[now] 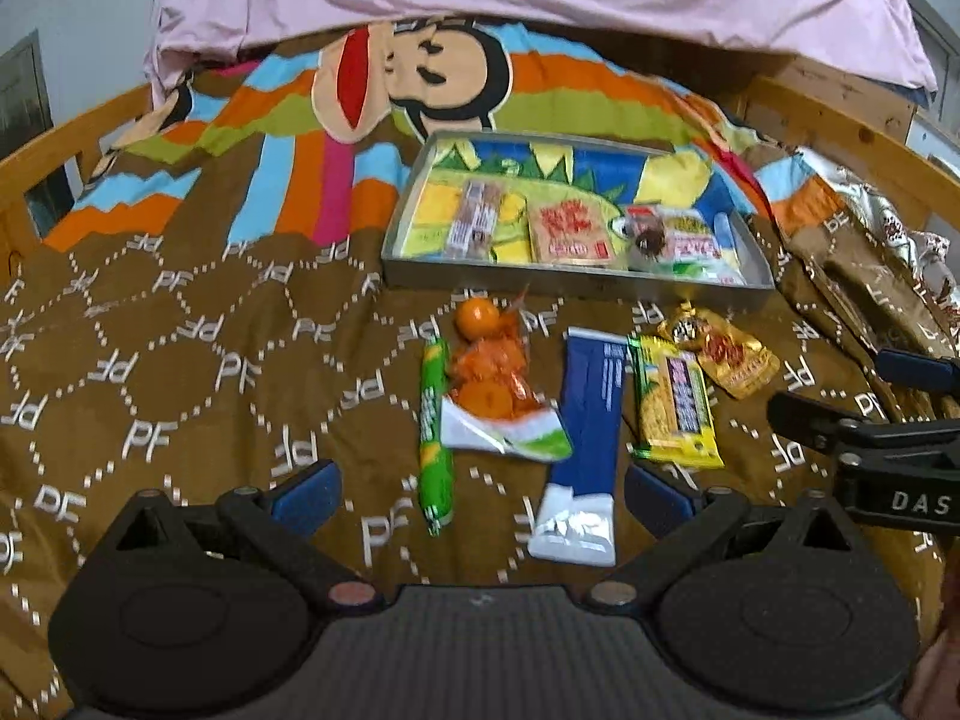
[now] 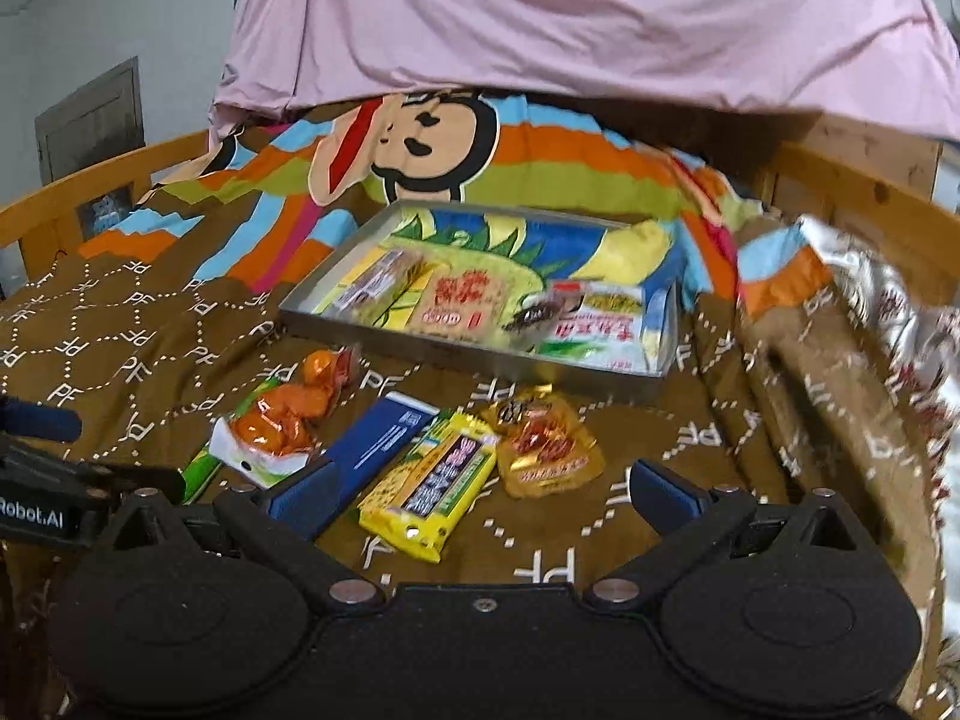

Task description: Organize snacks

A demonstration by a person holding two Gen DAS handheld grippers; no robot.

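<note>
While both hand-held grippers hover low over a brown patterned bedspread (image 1: 180,360), five snack packets lie in a loose row at the centre of each wrist view, just in front of a shallow metal tray (image 1: 576,282). Seen from the left wrist, a green sausage stick (image 1: 435,438) runs its long axis from near to far, beside a clear bag of orange sweets (image 1: 489,384) whose white end points toward the camera. Right of these, a blue-and-white tube-shaped pack (image 1: 585,438) also lies lengthwise, white end nearest; a yellow noodle packet (image 1: 678,408) and a gold sachet (image 1: 729,354) follow, the sachet tilted toward the upper right.

The left gripper (image 1: 480,495) is released, its blue-padded fingers spread wide and holding nothing; the sausage stick's near tip and the blue pack's white end sit between them. The right gripper (image 2: 480,495) is likewise spread and empty, with the yellow noodle packet (image 2: 429,480) lying diagonally between its fingers and the blue pack (image 2: 372,438) touching or passing behind its left pad; which, the view does not settle.

Inside the tray, three or four packets rest side by side along the near wall, leaving its far half bare. Open bedspread stretches across the left of both frames. A wooden bed rail (image 1: 72,144) curves along the upper left, crumpled silver foil (image 2: 888,300) crowds the right edge, and pink fabric (image 2: 570,18) hangs across the top.
</note>
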